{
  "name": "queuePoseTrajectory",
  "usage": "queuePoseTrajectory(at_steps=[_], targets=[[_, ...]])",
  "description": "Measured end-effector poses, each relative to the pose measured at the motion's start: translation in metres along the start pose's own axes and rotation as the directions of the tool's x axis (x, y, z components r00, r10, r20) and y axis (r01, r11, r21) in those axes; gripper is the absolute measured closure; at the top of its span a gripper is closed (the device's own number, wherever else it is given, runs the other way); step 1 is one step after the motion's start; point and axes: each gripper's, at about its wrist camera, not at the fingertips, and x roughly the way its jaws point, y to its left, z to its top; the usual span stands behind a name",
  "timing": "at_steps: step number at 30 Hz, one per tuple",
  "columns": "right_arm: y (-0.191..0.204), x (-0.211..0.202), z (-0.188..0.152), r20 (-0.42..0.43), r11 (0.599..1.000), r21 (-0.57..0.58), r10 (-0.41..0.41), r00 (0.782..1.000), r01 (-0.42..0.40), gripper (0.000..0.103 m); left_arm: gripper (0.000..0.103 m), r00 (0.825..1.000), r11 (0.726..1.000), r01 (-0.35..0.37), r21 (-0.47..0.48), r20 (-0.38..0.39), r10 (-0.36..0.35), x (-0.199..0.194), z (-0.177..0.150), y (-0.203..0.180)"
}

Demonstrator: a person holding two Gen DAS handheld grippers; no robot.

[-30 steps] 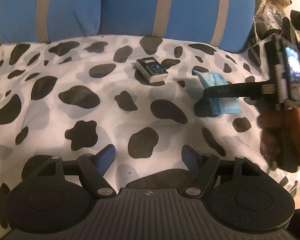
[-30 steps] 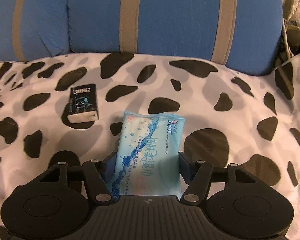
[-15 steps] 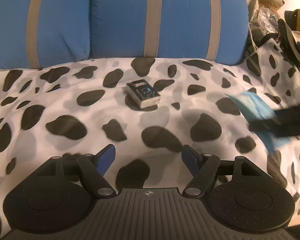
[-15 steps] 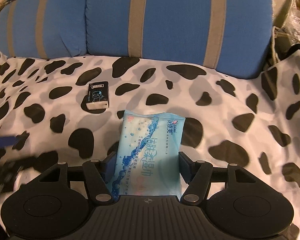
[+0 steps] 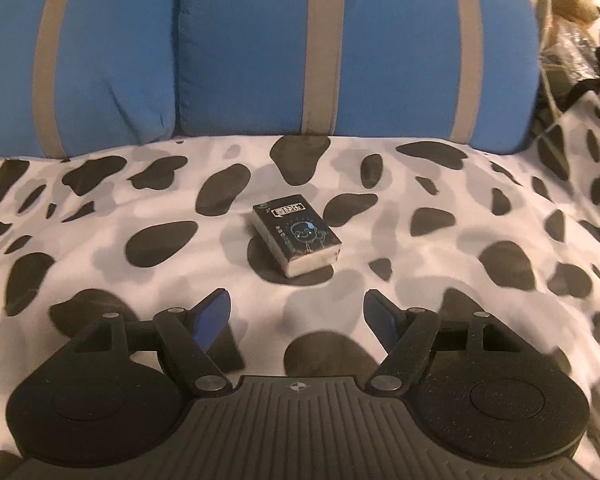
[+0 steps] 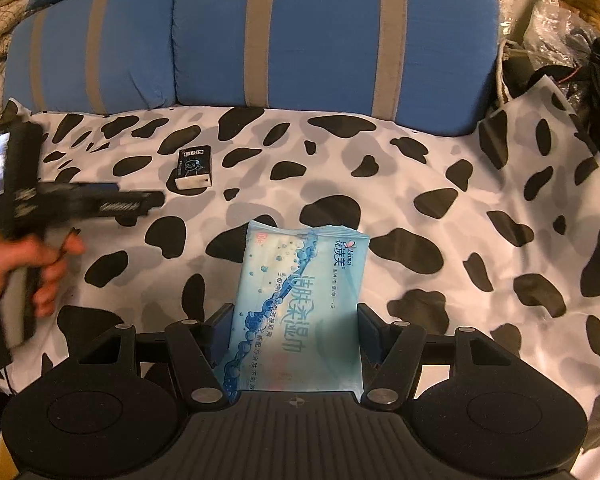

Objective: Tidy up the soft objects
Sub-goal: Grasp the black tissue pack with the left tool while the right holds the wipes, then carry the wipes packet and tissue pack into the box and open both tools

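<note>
Blue wet-wipes pack [image 6: 300, 312] is clamped between the right gripper [image 6: 296, 334] pads; its near end is hidden under the gripper body. Left gripper [image 5: 296, 318] has its jaws wide apart with nothing between them, over the cow-print cover [image 5: 480, 208]. Small black tissue pack [image 5: 298, 238] lies on the cover just ahead of it, untouched. In the right wrist view the left gripper is motion-blurred, and the hand [image 6: 24, 264] holding it is cut off at the frame edge. Clutter [image 6: 556, 40] beside the blue cushions [image 6: 332, 36] is hard to make out.

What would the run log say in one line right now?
right gripper: shut on blue wet-wipes pack | left gripper: open, empty, facing black tissue pack | surface: cow-print blanket
</note>
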Motion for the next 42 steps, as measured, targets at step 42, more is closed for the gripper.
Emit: queuePoseTrajectory(at_steps=[42], targets=[[0.009,0.035,-0.005,-0.103,1.0,-0.013,0.013,0.995,-0.014,0.037,0.055,0.996,0.998,-0.044,-0.05,-0.078,0.04,0.041,0.001,-0.004]])
